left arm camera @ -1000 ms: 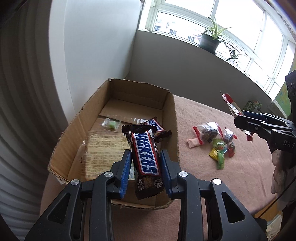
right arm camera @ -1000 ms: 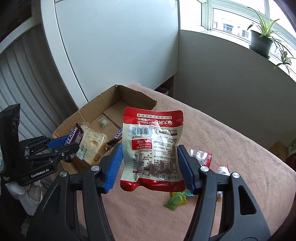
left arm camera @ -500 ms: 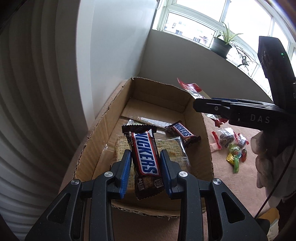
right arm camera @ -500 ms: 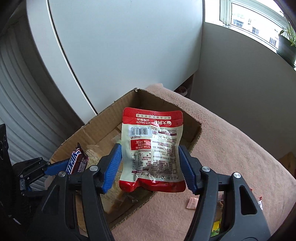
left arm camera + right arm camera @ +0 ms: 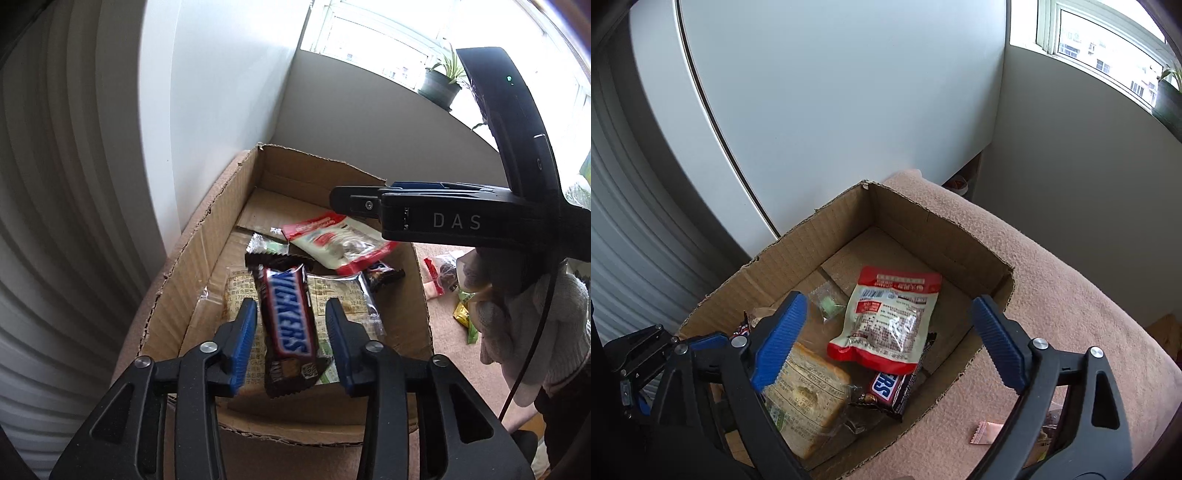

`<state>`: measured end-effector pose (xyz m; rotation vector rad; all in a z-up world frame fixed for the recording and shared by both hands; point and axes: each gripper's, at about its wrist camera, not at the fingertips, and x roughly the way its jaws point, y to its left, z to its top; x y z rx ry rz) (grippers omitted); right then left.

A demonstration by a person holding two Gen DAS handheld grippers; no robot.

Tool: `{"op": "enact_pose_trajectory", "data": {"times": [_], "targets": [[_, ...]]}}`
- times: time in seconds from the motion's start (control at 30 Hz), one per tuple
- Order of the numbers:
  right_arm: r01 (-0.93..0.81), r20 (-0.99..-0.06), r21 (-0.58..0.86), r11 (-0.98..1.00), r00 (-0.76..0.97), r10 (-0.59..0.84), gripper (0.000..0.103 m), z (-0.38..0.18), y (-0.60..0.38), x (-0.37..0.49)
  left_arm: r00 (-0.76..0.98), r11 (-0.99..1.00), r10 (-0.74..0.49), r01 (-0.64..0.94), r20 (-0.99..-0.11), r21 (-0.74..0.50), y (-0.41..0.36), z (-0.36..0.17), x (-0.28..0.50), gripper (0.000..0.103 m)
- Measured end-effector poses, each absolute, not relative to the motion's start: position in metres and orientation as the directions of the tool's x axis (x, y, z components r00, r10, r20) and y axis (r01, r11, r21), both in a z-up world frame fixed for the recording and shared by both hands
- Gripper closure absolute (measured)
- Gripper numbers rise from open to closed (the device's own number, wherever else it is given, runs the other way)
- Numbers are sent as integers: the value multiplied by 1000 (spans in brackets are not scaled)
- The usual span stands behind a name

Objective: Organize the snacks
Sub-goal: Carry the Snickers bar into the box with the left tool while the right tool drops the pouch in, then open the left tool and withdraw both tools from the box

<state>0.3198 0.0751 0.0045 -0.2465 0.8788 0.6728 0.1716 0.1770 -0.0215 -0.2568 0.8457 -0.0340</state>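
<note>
An open cardboard box (image 5: 192,273) (image 5: 923,221) sits on the pink-covered surface. My left gripper (image 5: 291,343) hangs over its near end with a Snickers bar (image 5: 290,325) between its spread blue pads, a gap on each side. My right gripper (image 5: 890,343) is open wide above the box. The red-and-white snack pouch (image 5: 890,321) (image 5: 340,243) lies loose in the box. Under it lie a second Snickers bar (image 5: 890,387), a wrapped bread slice (image 5: 809,395) and a small green candy (image 5: 827,306).
Several loose candies (image 5: 465,314) and a dark snack packet (image 5: 447,273) lie on the pink cloth (image 5: 1071,295) right of the box. A pink sachet (image 5: 986,432) lies near my right gripper. White wall panels stand behind the box. A potted plant (image 5: 439,88) is on the windowsill.
My right gripper moved over the box and opened, and the red-and-white pouch dropped in. My left gripper's pads spread apart from the Snickers bar above the box.
</note>
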Motion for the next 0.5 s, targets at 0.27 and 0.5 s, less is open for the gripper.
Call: {"op": "enact_pose_trajectory", "data": {"times": [0.27,0.5], "targets": [[-621,-765,74,780,466,444,10,15,60,312,683,968,-127,-75,-719,-242,173,-14,164,40],[-607,-758,76,791,481,441,10,27,34,296,689,968,-127,-70,-714,-240,166,-6,153,40]]}}
